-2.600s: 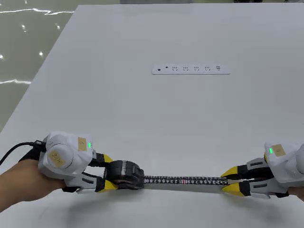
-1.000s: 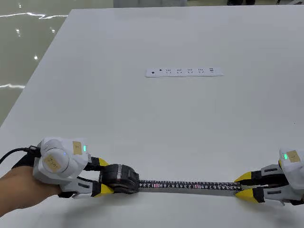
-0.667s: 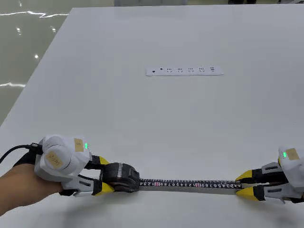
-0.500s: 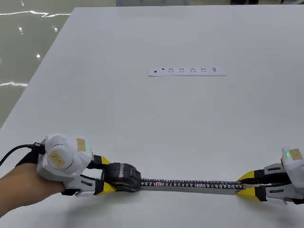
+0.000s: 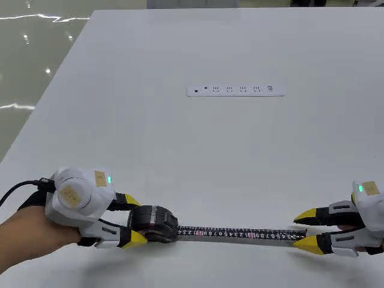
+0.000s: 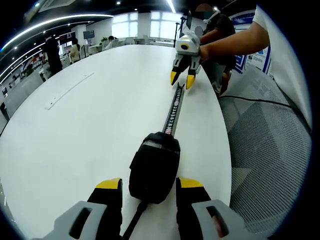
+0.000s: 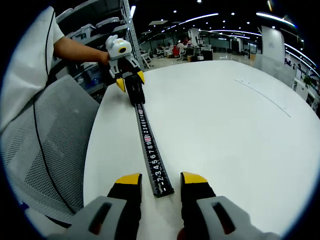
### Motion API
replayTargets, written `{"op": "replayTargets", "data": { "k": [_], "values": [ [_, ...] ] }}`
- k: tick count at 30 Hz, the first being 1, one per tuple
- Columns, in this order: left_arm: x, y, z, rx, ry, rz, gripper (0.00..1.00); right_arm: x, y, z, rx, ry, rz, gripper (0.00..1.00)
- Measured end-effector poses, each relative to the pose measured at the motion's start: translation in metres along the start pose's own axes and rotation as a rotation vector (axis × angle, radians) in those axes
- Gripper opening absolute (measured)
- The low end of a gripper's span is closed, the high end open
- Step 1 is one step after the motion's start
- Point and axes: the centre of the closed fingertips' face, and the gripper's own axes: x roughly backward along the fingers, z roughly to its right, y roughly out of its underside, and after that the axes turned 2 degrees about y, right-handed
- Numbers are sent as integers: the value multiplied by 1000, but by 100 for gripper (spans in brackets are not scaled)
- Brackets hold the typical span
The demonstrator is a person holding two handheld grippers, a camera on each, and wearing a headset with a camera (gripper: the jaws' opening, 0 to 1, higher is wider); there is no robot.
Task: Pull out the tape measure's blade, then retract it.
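White, rounded left gripper [image 5: 137, 220] and right gripper [image 5: 300, 230], yellow-tipped fingers [image 5: 133, 238], green lights [image 5: 110, 179], black cable [image 5: 18, 191], white sleeve [image 7: 42, 40].

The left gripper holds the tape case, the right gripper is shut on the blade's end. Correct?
The right gripper is open: the right gripper view shows the end of the blade lying free between its jaws. The left gripper does hold the case.
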Motion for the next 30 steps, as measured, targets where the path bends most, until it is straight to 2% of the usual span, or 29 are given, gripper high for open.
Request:
{"op": "replayTargets", "data": {
  "k": [4, 8, 11, 16, 17, 22, 28, 30],
  "values": [
    [3, -2, -1, 24, -18, 26, 46, 0, 3, -2, -15, -1, -8, 32],
    [6, -5, 0, 44, -26, 49, 47, 1, 3, -4, -48, 8, -9, 36],
    [8, -5, 0, 63, -39, 60, 49, 2, 3, -4, -44, 21, -5, 38],
    [15, -9, -2, 147, -63, 111, 54, 4, 1, -7, -68, 42, 9, 43],
    [17, -10, -2, 178, -70, 119, 55, 4, 0, -7, -73, 53, 11, 43],
    [22, -10, 1, 224, -93, 141, 60, 8, -7, -9, -102, 80, 43, 47],
    [26, -10, 6, 282, -124, 162, 65, 8, -7, -11, -130, 107, 41, 54],
    [28, -10, 6, 293, -135, 171, 66, 9, -9, -12, -141, 116, 64, 56]
  ]
}}
